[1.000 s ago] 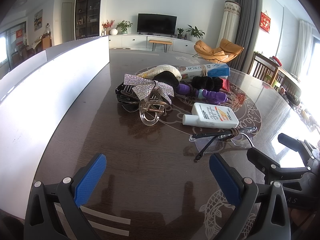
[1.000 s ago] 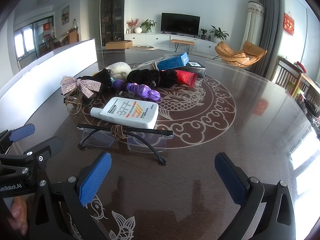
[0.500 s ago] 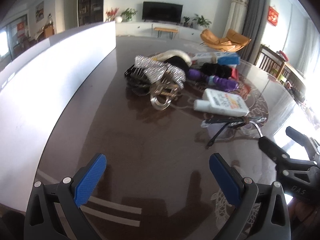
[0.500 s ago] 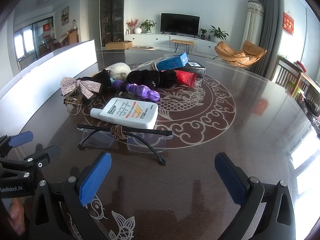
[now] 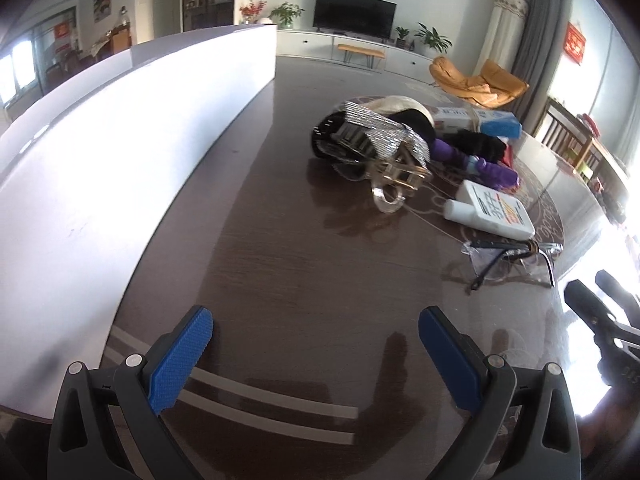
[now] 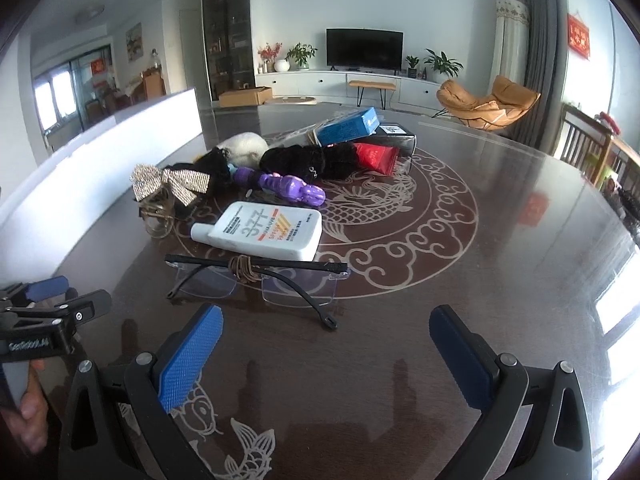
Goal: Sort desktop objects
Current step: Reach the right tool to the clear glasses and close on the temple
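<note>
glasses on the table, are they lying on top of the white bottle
No, the glasses lie on the table just in front of the white bottle.

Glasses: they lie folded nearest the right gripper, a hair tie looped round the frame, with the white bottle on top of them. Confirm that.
Not quite. The white bottle is not on top of the glasses; it lies on the table just behind them, as the right wrist view shows. The hair tie is looped round the frame, and they are the item nearest the right gripper.

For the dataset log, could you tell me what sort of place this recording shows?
Most likely a home living and dining room: a television on a low white cabinet, an orange lounge chair, and a dark table.
</note>
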The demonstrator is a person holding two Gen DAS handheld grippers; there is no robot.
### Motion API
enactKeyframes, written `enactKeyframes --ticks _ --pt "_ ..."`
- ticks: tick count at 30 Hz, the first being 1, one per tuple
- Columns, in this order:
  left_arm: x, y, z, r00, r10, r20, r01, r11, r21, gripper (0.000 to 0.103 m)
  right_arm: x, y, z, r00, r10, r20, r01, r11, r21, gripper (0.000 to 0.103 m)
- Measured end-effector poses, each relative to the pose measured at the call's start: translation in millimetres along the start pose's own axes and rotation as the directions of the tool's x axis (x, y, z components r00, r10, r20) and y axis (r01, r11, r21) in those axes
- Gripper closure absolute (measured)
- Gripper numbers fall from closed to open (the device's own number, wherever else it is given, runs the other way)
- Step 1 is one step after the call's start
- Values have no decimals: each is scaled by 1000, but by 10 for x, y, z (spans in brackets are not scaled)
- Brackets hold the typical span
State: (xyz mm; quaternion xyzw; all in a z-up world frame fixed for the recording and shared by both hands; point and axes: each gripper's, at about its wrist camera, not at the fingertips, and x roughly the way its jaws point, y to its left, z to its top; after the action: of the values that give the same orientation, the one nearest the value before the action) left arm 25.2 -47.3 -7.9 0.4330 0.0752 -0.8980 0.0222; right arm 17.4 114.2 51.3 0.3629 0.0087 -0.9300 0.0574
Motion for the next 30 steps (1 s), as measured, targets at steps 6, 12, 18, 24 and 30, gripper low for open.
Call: enactKeyframes --ticks 6,12,18,24,30 --pt "-3 -36 -1 999 35 -8 -34 999 18 0 62 -75 159 993 94 -75 -91 995 39 0" --pt "-63 21 -34 1000 28 -5 -28 1000 12 0 178 -151 418 995 85 -47 -78 988 131 0" --pt "-108 25 -48 999 33 -7 -33 999 13 0 490 -221 614 965 235 -113 -210 958 198 0" --pt "-133 97 -34 1000 6 0 -6 1000 -26 0 652 -56 514 865 448 -228 -389 884 260 0" --pt "-128 101 -5 1000 -8 5 8 999 -50 0 528 82 407 770 561 -304 -508 827 240 0"
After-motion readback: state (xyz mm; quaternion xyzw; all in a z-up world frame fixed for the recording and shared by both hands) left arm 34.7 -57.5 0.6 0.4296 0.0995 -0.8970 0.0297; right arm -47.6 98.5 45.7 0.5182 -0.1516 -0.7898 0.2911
